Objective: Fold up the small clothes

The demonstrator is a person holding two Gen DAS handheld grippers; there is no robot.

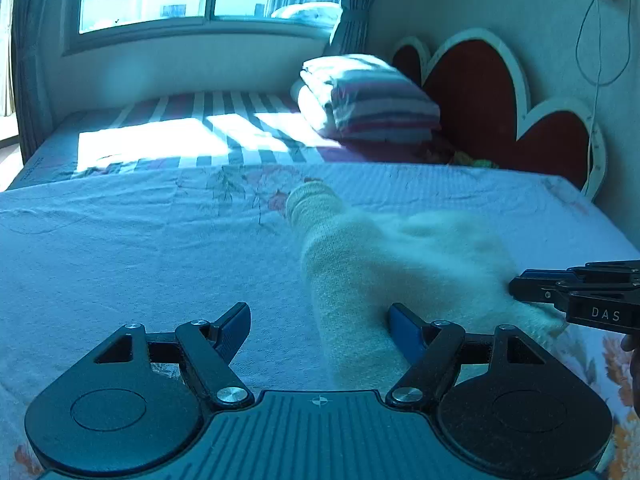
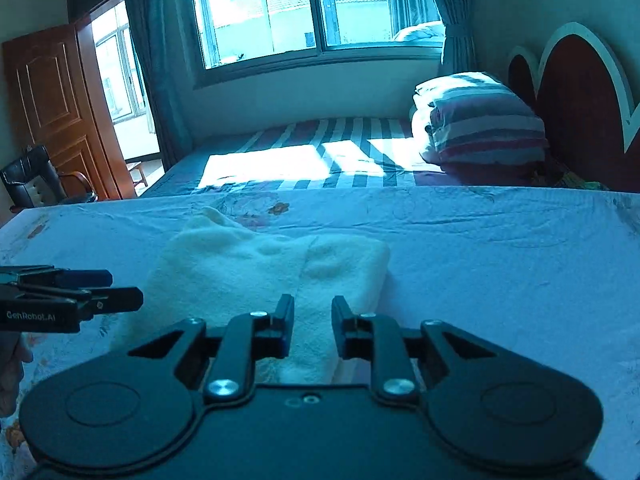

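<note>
A small cream fleecy garment lies on the pale floral sheet, one sleeve with a ribbed cuff pointing away. My left gripper is open, low over the sheet, its right finger touching the garment's near edge. In the right wrist view the garment lies partly folded. My right gripper is part open, its fingers astride the garment's near edge, nothing clamped. The right gripper also shows in the left wrist view, at the garment's right edge. The left gripper shows in the right wrist view, left of the garment.
Beyond the sheet lies a striped bed with a stack of folded striped bedding against a red heart-shaped headboard. A window is behind. A wooden door and a black chair stand at the left.
</note>
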